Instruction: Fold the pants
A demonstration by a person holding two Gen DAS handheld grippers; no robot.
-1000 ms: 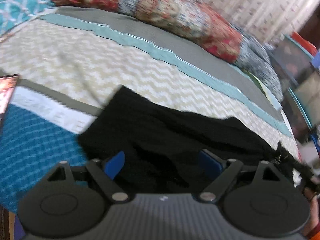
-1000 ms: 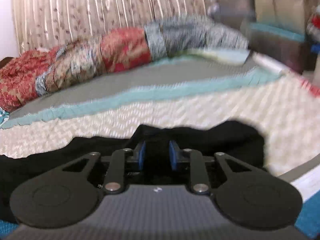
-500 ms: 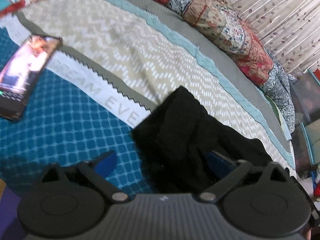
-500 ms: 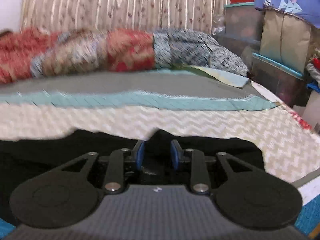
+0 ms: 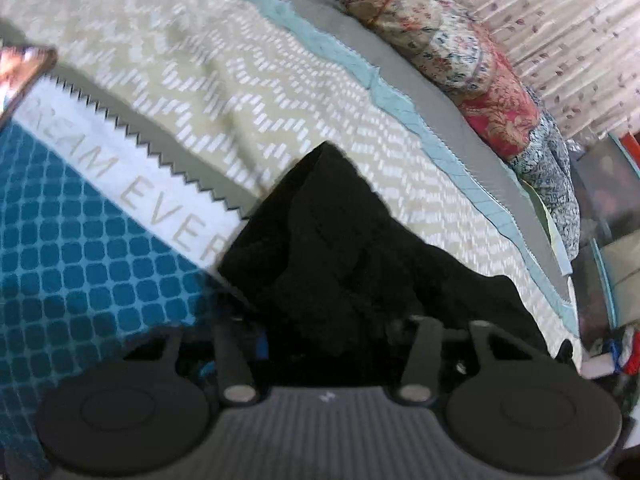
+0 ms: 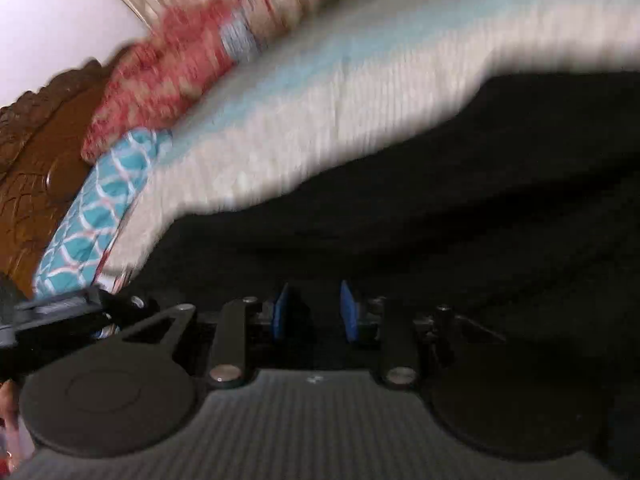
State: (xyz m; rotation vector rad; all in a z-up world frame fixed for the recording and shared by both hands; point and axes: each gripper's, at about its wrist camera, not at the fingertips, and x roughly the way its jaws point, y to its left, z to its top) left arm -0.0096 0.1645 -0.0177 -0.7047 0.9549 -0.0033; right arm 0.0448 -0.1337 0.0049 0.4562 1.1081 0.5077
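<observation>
Lying bunched on the bed's chevron-patterned cream and teal quilt (image 5: 224,92), toward its near edge: black soft-fabric pants (image 5: 340,248), one peaked fold pointing at the far side. Left gripper (image 5: 336,344) down in the dark cloth, fingers swallowed by it, so cannot tell whether clamped or parted. Right gripper (image 6: 314,312) low over the same pants (image 6: 460,200), blue pads (image 6: 348,312) narrowly parted with dark fabric between, seemingly pinching a layer, though black on black leaves that uncertain. Likely trouble: catching only one layer, so the fold drags crooked; or snagging the quilt beneath, since both lie soft and close. Heavy blur in the right view, hinting at a fast swing that might whip the cloth loose. Ample room across the quilt toward the red patterned bolster (image 5: 460,60) along the far edge; less at the left, with a phone (image 5: 20,76) near that edge.
</observation>
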